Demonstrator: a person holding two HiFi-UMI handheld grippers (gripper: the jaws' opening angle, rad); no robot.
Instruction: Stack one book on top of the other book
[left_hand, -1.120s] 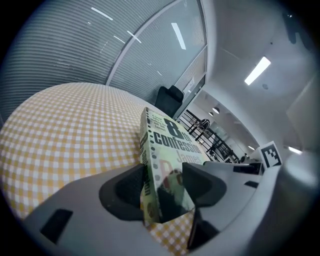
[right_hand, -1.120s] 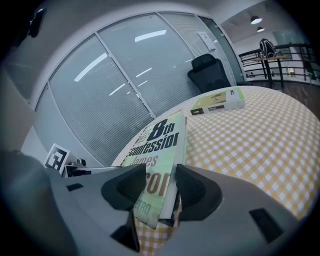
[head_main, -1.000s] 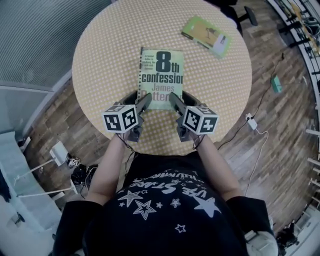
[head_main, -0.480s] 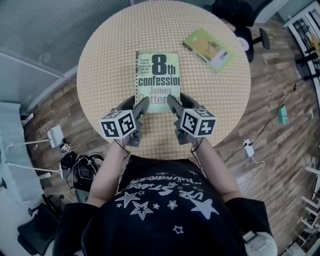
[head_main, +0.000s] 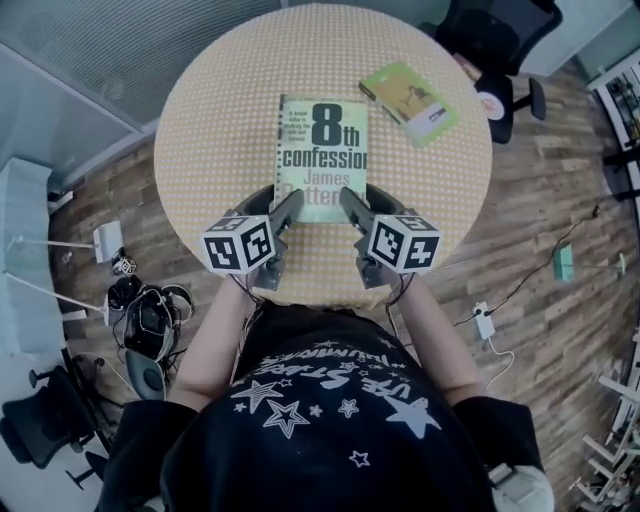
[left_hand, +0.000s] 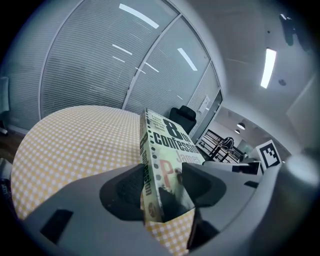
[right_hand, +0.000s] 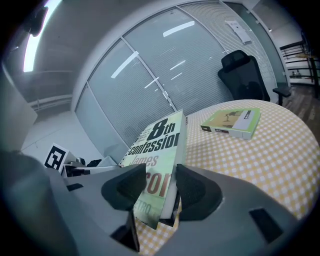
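Note:
A thick paperback, "8th confession" (head_main: 322, 150), is over the round yellow-checked table (head_main: 210, 120), its near end tilted up. My left gripper (head_main: 287, 206) is shut on the near left corner, pads on cover and underside; the left gripper view shows the spine (left_hand: 148, 175) upright between the jaws of that gripper (left_hand: 162, 187). My right gripper (head_main: 352, 204) is shut on the near right corner, and in the right gripper view the book (right_hand: 159, 140) runs between its jaws (right_hand: 161, 187). A thinner green book (head_main: 410, 98) lies flat at the far right (right_hand: 232, 122).
A black office chair (head_main: 495, 35) stands beyond the table on the right. Bags and cables (head_main: 150, 320) lie on the wood floor at the left, and a power strip (head_main: 483, 322) at the right. Glass walls with blinds (left_hand: 100, 75) close the far side.
Both grippers, still shut on the thick book, have carried it a little away from me, closer to the level of the green book. The head camera has shifted too.

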